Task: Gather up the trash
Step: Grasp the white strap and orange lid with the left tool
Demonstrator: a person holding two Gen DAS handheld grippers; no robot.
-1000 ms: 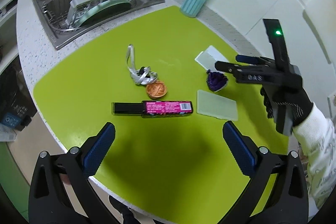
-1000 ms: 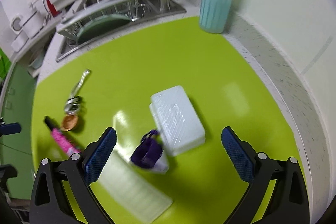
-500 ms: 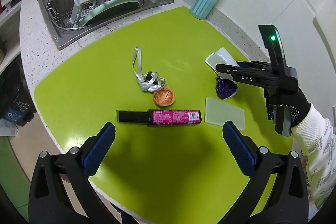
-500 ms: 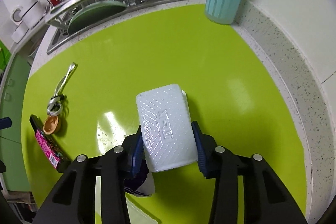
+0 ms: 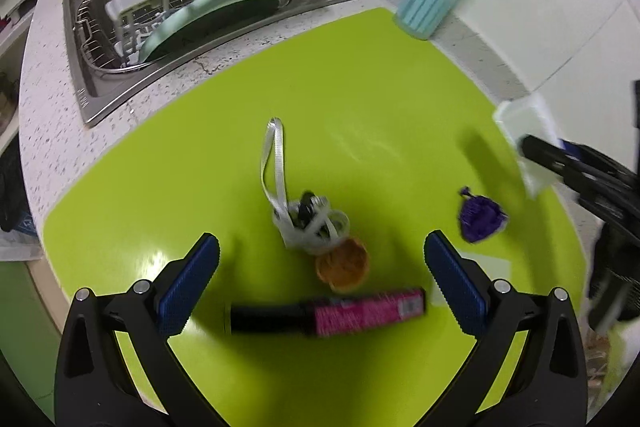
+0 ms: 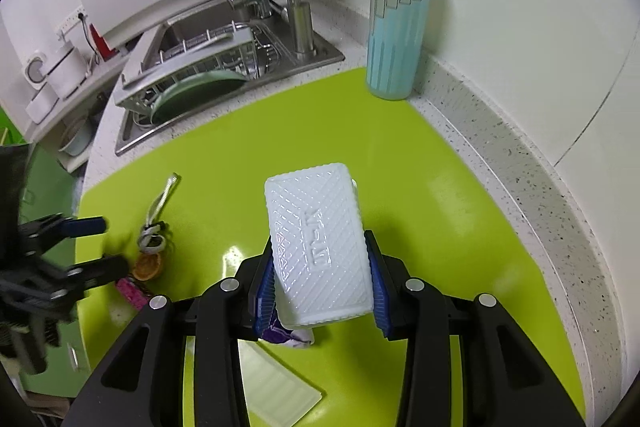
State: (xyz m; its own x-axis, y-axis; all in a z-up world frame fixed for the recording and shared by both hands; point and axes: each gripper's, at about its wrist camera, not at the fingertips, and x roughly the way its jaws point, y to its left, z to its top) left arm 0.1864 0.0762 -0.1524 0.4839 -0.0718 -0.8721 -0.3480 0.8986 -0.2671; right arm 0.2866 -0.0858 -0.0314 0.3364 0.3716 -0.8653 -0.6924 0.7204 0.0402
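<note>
**Item 1. Right gripper (image 6: 320, 279).** Blue pads pinched on the long sides of the white ribbed box (image 6: 316, 239), near its hind end. The jaws have just been closing, with the box between them. The box's long axis runs straight out ahead of the fingers, toward the blue-capped bottle (image 6: 398, 23); its far end tilts clear of the green mat (image 6: 460, 227).

**Item 2. Left gripper (image 5: 318, 283).** Spread wide, nothing between the pads. It hangs above the near part of the mat.

**Item 3. Loose trash, placed from the pink-and-black tube (image 5: 326, 317).**
- The tube lies crosswise between and just below the open left pads, long axis across the gripper's line and parallel to the jaw opening.
- Orange cap (image 5: 342, 263): just beyond the tube, close to touching it.
- White ribbon tangle (image 5: 304, 215): beyond the cap, its tail pointing toward the sink (image 5: 120, 7).
- Purple wrapper (image 5: 480, 219): well off past the tube's pink end, nearer the right gripper.
- Pale flat lid (image 6: 276, 391): under the right gripper's frame, beside the wrapper.

**Judgement.** The left hand is plainly the nearer one to the tube, cap and ribbon. As the tube lies along the opening, a wrist roll looks needed so the pads meet its narrow sides. No bin is in view.
</note>
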